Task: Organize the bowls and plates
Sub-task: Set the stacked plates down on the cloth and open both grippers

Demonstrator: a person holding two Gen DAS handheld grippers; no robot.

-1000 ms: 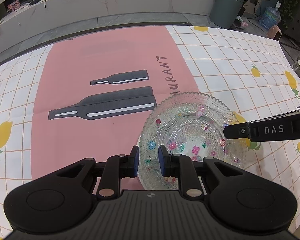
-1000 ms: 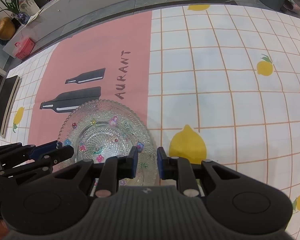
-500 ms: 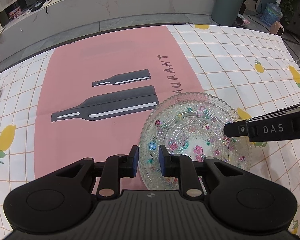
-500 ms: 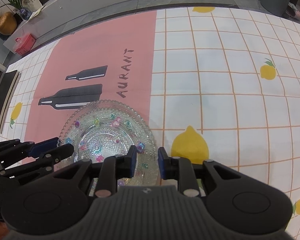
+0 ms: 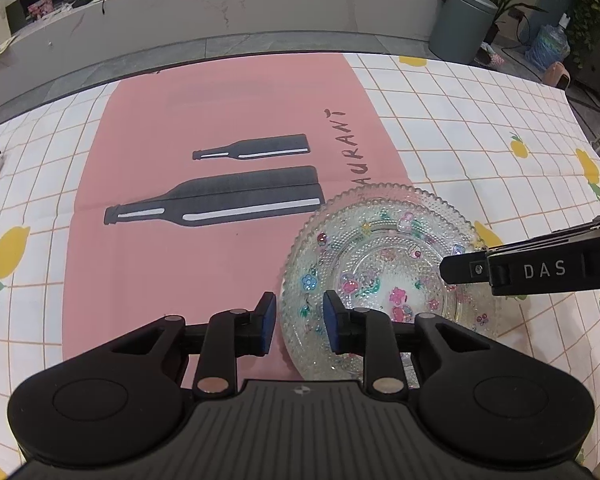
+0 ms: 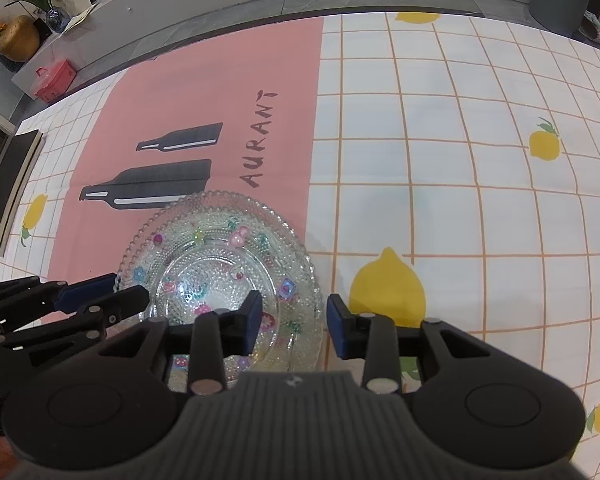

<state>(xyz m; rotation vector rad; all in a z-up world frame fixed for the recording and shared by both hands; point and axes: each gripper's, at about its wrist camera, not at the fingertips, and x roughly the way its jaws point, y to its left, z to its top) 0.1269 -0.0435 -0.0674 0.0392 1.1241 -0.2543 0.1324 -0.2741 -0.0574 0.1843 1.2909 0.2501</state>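
A clear beaded glass dish [image 5: 380, 264] with small coloured flowers lies on the tablecloth, partly on the pink panel. My left gripper [image 5: 300, 322] straddles its near-left rim. The jaws are opening, the rim stands between the blue pads and they do not press on it. In the right wrist view the same dish [image 6: 220, 256] shows. My right gripper [image 6: 292, 322] straddles its right rim, jaws opening too, with a gap beside the rim. Each gripper shows in the other's view: the right one's fingers [image 5: 464, 270] over the dish, the left one's fingers [image 6: 100, 300] at its left edge.
The tablecloth [image 6: 440, 140] is white with an orange grid and lemons, and has a pink panel [image 5: 220, 120] printed with bottles. A dark flat object [image 6: 8, 184] lies at the table's left edge. A grey bin [image 5: 460, 24] stands on the floor beyond.
The jaws of both grippers have widened and let go of the dish's rim. The dish lies on the cloth and neither hand has shifted.
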